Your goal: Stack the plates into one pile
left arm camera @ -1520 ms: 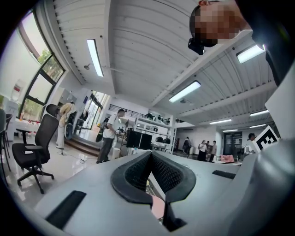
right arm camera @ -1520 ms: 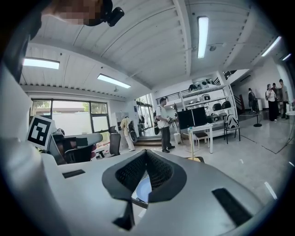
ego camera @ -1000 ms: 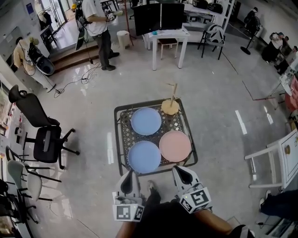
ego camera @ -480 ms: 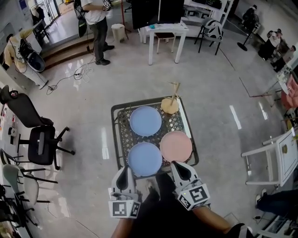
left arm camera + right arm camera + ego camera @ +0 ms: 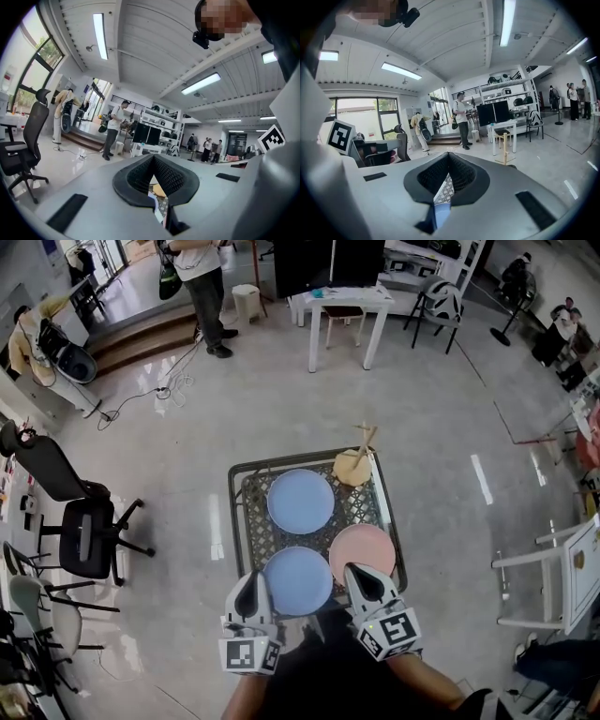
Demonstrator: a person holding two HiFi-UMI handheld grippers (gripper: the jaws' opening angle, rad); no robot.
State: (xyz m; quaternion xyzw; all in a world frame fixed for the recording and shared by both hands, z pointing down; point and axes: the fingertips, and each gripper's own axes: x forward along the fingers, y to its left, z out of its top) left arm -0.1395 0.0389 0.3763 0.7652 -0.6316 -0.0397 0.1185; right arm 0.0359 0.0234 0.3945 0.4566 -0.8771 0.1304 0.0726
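Three plates lie flat and apart on a small lattice-top table (image 5: 247,512): a blue plate (image 5: 300,502) at the back, a second blue plate (image 5: 298,581) front left and a pink plate (image 5: 363,552) front right. My left gripper (image 5: 249,586) hangs shut and empty at the front-left plate's near edge. My right gripper (image 5: 359,576) is shut and empty over the near edge of the pink plate. In both gripper views the jaws are pressed together, with only a sliver of table and plate showing through the gap.
A wooden stand (image 5: 355,462) sits on the table's back right corner. Around the table: a black office chair (image 5: 82,526) at left, a white table (image 5: 342,304) with monitors at the back, a white frame (image 5: 558,577) at right, and people standing far back.
The view has shifted so the table sits lower and nearer, and both grippers now reach the near edges of the front plates. Both stayed shut.
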